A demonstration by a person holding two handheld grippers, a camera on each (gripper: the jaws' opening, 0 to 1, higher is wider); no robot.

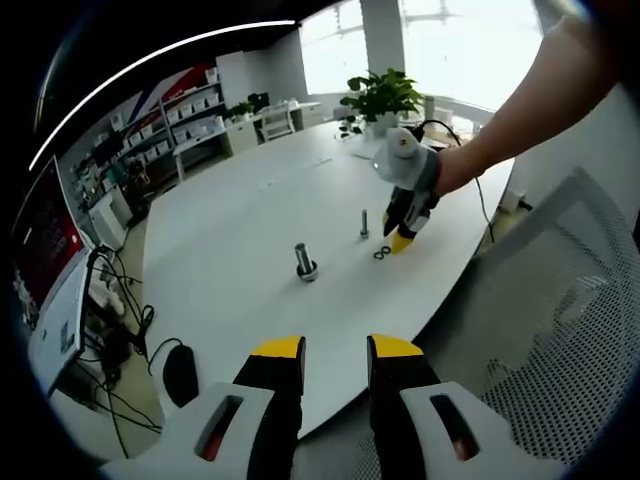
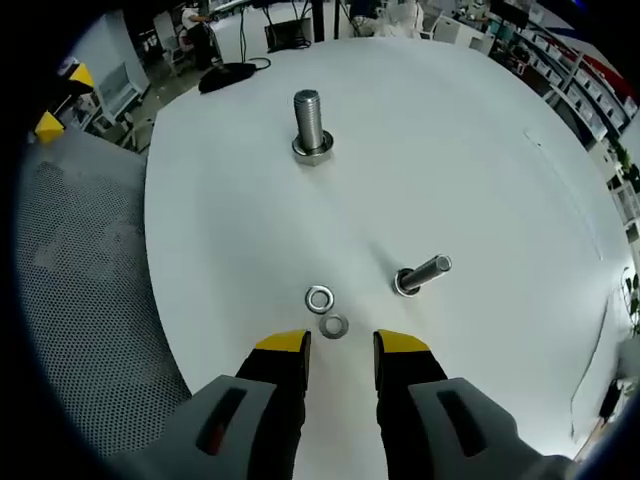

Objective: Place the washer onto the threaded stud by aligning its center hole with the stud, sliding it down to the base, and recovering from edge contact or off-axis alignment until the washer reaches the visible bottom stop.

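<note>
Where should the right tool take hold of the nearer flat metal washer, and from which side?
Grip the nearer flat silver metal washer across its outer rim, coming straight down from above. It lies flat on the white round table just ahead of the open right tool, touching or nearly touching the second silver washer, so pinch crosswise to that neighbour.

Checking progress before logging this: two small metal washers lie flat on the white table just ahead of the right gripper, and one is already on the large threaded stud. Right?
Not quite. Both small metal washers lie flat on the white table, ahead of the right gripper. None is on the large threaded stud, as the right gripper view shows.
</note>
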